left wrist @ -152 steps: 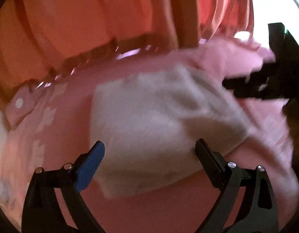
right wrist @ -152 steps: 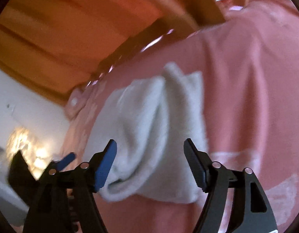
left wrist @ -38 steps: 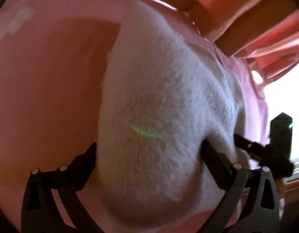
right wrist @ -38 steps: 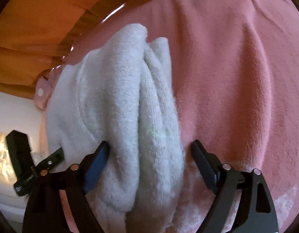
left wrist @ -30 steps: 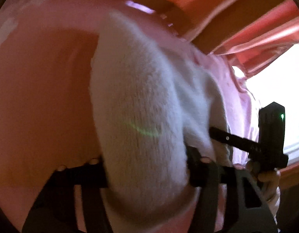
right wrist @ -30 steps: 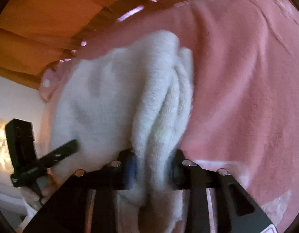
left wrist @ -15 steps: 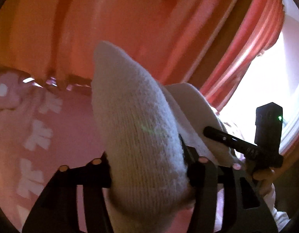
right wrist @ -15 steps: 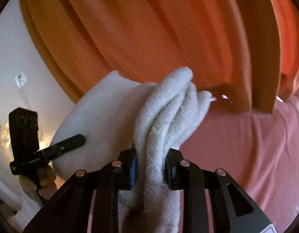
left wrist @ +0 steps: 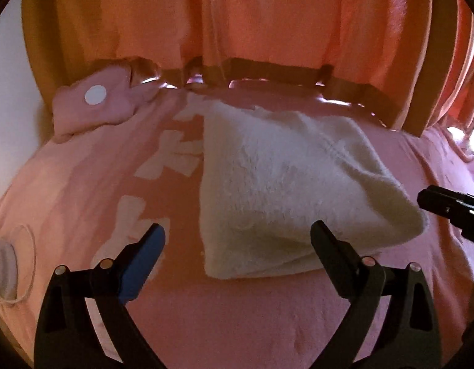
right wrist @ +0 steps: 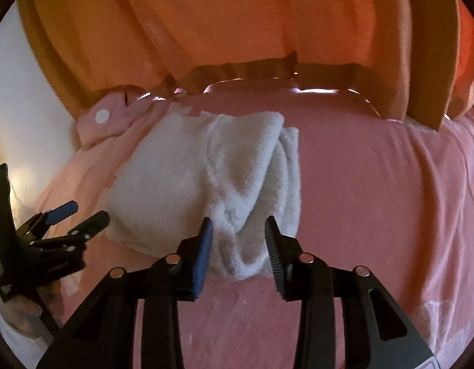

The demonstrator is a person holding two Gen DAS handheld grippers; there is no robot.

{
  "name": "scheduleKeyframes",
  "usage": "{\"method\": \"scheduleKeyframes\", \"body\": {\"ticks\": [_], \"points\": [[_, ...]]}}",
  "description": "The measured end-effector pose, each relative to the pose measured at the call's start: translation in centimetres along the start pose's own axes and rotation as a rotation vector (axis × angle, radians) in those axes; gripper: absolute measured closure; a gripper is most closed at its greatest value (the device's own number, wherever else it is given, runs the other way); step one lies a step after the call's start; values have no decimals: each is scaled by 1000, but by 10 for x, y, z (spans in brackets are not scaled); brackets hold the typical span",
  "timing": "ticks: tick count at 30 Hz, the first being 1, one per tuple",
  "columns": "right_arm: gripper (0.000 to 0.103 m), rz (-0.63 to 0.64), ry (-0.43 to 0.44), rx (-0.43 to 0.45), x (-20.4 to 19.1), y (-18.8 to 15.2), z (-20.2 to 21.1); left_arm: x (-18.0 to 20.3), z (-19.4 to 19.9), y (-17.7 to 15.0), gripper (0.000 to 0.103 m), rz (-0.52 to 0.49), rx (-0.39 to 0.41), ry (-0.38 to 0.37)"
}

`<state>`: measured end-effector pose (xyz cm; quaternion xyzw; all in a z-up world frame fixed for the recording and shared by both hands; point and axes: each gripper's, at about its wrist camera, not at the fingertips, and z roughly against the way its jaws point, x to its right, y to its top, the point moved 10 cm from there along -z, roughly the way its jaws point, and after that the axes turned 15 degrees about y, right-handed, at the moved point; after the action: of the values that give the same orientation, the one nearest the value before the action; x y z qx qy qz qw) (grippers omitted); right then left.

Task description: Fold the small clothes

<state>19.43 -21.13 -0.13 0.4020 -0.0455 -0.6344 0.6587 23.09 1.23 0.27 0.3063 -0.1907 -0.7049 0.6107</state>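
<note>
The folded garment (left wrist: 286, 190) lay on the bedspread (left wrist: 267, 316), curtains (left wrist: 267, 15) behind it (a pillow (left wrist: 95, 104) at its left).

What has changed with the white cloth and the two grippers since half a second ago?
Both let go. The white folded cloth, then clamped and lifted before the curtain, now lies on the pink blanket. The left hand-held gripper and right hand-held gripper stand open, drawn back at its near edge. The blanket, pink pillow and orange curtain stayed as before.
</note>
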Motion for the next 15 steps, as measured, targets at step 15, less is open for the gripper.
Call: {"method": "scheduleKeyframes", "body": {"ticks": [15], "points": [[91,-10,-34,-72,9,-30,-37,2,-25,-26,10,-43,-82,43]]}}
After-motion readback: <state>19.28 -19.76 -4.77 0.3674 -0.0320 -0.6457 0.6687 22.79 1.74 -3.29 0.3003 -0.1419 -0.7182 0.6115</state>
